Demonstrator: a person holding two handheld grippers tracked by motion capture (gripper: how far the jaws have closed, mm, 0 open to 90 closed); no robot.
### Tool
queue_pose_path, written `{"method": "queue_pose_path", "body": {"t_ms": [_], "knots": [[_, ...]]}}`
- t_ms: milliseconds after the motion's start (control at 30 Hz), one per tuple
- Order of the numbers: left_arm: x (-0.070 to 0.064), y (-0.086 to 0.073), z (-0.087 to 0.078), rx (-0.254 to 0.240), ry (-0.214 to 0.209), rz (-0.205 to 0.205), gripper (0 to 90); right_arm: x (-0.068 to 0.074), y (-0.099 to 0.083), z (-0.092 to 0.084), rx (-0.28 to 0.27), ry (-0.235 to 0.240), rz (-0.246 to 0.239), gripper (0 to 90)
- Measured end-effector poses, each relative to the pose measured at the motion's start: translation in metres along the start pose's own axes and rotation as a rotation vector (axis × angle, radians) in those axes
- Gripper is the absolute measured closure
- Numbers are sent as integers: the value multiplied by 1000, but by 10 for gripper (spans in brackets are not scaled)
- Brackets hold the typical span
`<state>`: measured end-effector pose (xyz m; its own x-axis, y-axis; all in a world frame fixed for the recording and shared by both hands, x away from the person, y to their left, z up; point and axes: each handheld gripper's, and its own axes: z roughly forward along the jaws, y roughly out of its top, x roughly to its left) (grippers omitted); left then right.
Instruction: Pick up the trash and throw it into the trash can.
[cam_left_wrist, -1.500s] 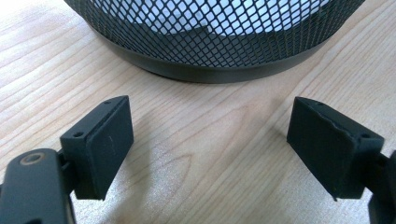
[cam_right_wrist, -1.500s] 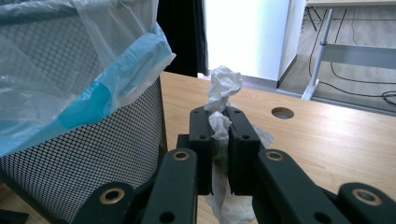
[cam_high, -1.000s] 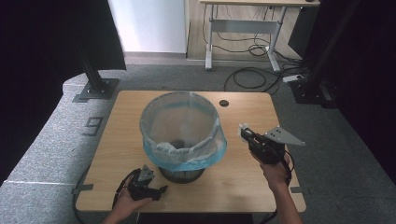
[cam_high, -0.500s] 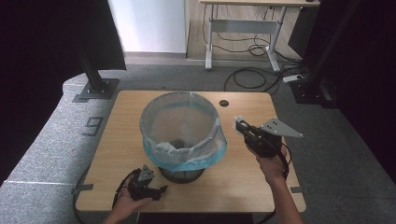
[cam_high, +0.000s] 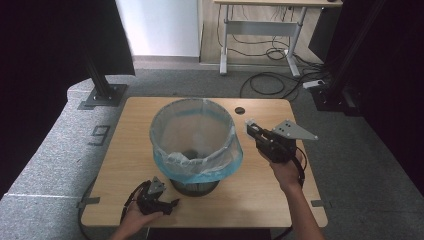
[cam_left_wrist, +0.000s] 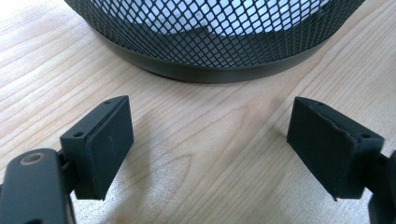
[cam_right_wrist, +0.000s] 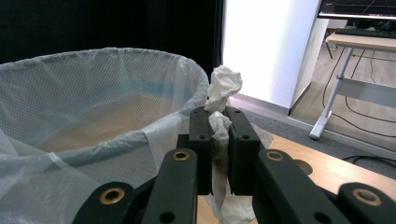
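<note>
Crumpled tissue (cam_right_wrist: 219, 126): white wad clamped between the jaws of the right gripper (cam_right_wrist: 218, 140), held in the air just beside the rim of the bin, on the bin's right side in the high view
Tissue long axis: roughly upright in the right gripper view; upper end bunched and rising above the jaw tips, lower end hanging below them toward the table
Tissue heading: upper end leans slightly toward the bin opening
Right gripper (cam_high: 255, 131): jaws narrow, closed on the tissue; tips aimed at the bin from the right, at about rim height
Bin (cam_high: 195, 187): black mesh basket standing upright near the table centre, fitted with a bin liner (cam_high: 197, 162) folded out over the rim; some pale material appears to lie at the bottom, identity unclear
Left gripper (cam_high: 159, 197): low at the near edge of the table (cam_high: 125, 130), jaws spread wide, holding nothing; mesh base of the bin (cam_left_wrist: 210, 42) just ahead of it
Progress, done: tissue picked up and brought to the rim
Progress, remaining: carry over the opening, release; judged close to complete
Small dark disc (cam_high: 240, 109): on the table beyond the bin, apart from both grippers
</note>
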<state>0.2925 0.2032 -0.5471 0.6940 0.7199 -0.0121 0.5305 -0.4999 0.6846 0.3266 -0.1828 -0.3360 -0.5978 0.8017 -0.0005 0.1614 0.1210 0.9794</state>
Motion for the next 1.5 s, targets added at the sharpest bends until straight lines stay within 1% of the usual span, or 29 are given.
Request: {"method": "queue_pose_path", "body": {"t_ms": [267,367,433,500,567,667,1033,1400,1500], "knots": [[0,0,0,3,-1,3,144,6,12,5,-12,12,-14,822],[0,0,0,2,0,3,144,11,19,10,-14,26,-27,822],[0,0,0,2,-1,3,144,13,20,12,-13,30,-31,822],[0,0,0,2,-1,3,144,19,23,19,1,43,-47,822],[0,0,0,1,0,3,144,20,23,21,4,47,-48,822],[0,0,0,2,-1,3,144,26,26,29,6,63,-54,822],[0,0,0,2,-1,3,144,35,32,41,11,86,-65,821],[0,0,0,2,-1,3,144,50,38,58,20,121,-81,818],[0,0,0,2,-1,3,144,52,39,61,22,126,-83,817]]}}
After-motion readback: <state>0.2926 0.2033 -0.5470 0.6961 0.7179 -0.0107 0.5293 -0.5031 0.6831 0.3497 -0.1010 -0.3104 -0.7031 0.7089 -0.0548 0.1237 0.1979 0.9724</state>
